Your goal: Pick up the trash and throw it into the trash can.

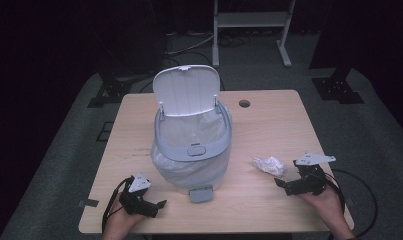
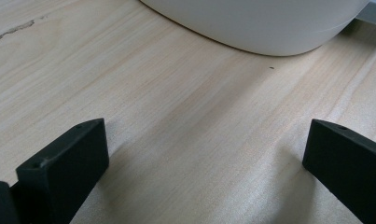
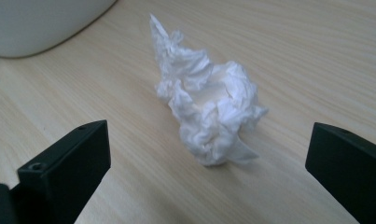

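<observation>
A white pedal bin (image 1: 191, 150) with a plastic liner stands mid-table, its lid (image 1: 186, 91) swung up and open. A crumpled white tissue (image 1: 269, 165) lies on the wood to its right. My right gripper (image 1: 283, 184) rests just right of the tissue, open, and the tissue (image 3: 209, 107) lies a short way ahead between its jaws without touching them. My left gripper (image 1: 159, 206) sits at the table's front left, open and holding nothing. Its view looks at the rounded bin base (image 2: 260, 23).
The bin's grey foot pedal (image 1: 201, 194) juts toward the front edge of the wooden table (image 1: 269, 125). A cable hole (image 1: 244, 103) sits at the back right. Beyond the table stands a white frame (image 1: 251, 25) on a dark floor.
</observation>
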`<state>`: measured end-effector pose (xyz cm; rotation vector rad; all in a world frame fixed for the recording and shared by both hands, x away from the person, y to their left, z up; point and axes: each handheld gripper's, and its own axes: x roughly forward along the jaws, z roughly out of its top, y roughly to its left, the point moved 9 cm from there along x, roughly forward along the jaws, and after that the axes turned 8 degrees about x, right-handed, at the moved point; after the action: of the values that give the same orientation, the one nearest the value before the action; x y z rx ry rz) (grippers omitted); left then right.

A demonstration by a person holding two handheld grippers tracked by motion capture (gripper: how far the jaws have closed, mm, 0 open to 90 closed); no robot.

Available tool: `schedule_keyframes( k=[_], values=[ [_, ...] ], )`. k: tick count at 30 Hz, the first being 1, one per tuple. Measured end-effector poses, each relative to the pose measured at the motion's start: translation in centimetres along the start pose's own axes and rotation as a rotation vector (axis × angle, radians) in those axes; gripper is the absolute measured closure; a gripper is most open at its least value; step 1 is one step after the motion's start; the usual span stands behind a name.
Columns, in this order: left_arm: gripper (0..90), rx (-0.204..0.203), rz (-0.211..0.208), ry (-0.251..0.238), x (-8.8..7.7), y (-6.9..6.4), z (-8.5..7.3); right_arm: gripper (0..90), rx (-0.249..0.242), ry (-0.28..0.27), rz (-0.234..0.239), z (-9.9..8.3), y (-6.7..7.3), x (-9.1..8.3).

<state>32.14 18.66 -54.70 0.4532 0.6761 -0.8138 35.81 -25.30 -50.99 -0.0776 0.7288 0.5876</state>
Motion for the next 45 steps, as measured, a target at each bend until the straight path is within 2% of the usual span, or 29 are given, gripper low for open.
schedule_keyframes(
  k=[12,22,28,30,35,37,40,42,43,45],
  values=[
    [0.0,0.000,0.000,0.000,0.0,0.0,0.0,0.0,0.023,0.004,0.018,1.8,0.5,1.8],
    [0.0,0.002,-0.001,0.002,0.0,0.0,0.0,0.0,0.048,0.030,0.034,2.3,0.5,3.6],
    [0.0,0.003,0.000,0.002,0.0,0.0,0.0,6.1,0.045,0.050,0.045,2.4,0.4,4.9],
    [0.0,0.003,0.000,0.002,0.0,0.0,0.0,11.6,0.043,0.063,0.045,2.3,0.2,5.4],
    [0.0,0.003,0.000,0.002,0.0,0.0,0.0,14.2,0.044,0.091,0.047,1.9,0.2,5.5],
    [0.0,0.003,0.000,0.002,0.0,0.0,0.0,20.6,0.052,0.086,0.062,1.9,0.1,5.4],
    [0.0,0.003,0.000,0.002,0.0,0.0,0.0,24.7,0.045,0.086,0.063,1.8,0.0,5.4],
    [0.0,0.003,0.000,0.002,0.0,0.0,0.0,33.6,0.039,0.089,0.061,1.6,-0.1,5.4],
    [0.0,0.003,0.000,0.002,0.0,0.0,0.0,33.6,0.039,0.089,0.061,1.6,-0.1,5.4],
    [0.0,0.003,0.000,0.002,0.0,0.0,0.0,40.6,0.032,0.081,0.065,1.6,-0.1,5.2]
  ],
)
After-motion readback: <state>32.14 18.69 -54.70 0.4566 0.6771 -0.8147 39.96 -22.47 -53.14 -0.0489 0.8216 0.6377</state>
